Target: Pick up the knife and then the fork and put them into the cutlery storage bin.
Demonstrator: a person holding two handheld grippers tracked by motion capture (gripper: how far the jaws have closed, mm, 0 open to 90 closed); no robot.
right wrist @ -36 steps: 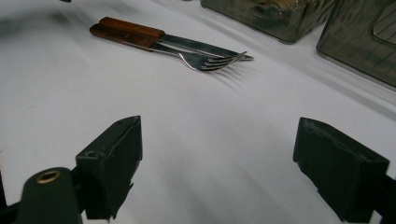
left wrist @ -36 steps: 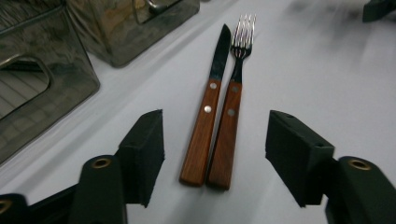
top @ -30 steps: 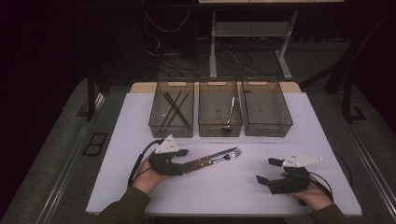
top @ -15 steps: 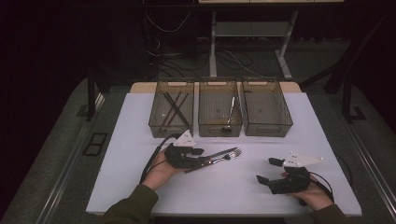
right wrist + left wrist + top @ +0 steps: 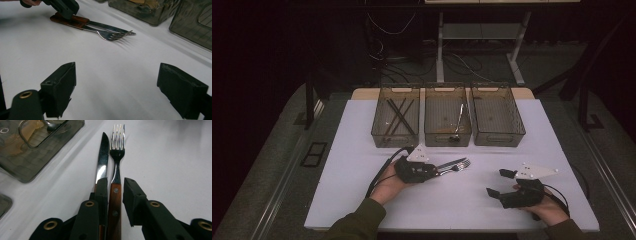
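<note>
A fork (image 5: 116,155) and a knife (image 5: 102,162), both with brown wooden handles, lie side by side on the white table, tips pointing right in the high view (image 5: 460,164). My left gripper (image 5: 115,182) is low over their handles. Its jaws are narrowly open and straddle the fork handle, the left jaw resting over the knife handle, with a thin gap at the right jaw. In the high view the left gripper (image 5: 435,171) is at mid-table. My right gripper (image 5: 497,182) rests near the front right, wide open and holding nothing (image 5: 116,82), facing the fork (image 5: 110,34).
Three smoky clear bins stand in a row at the back. The left bin (image 5: 382,135) holds dark sticks, the middle bin (image 5: 432,135) holds a spoon, and nothing is visible in the right bin (image 5: 517,132). A corner of one bin (image 5: 30,170) lies close to the left gripper.
My left gripper has moved right, over the cutlery handles, and now straddles the fork handle. The right gripper, fork and knife have stayed where they were.
</note>
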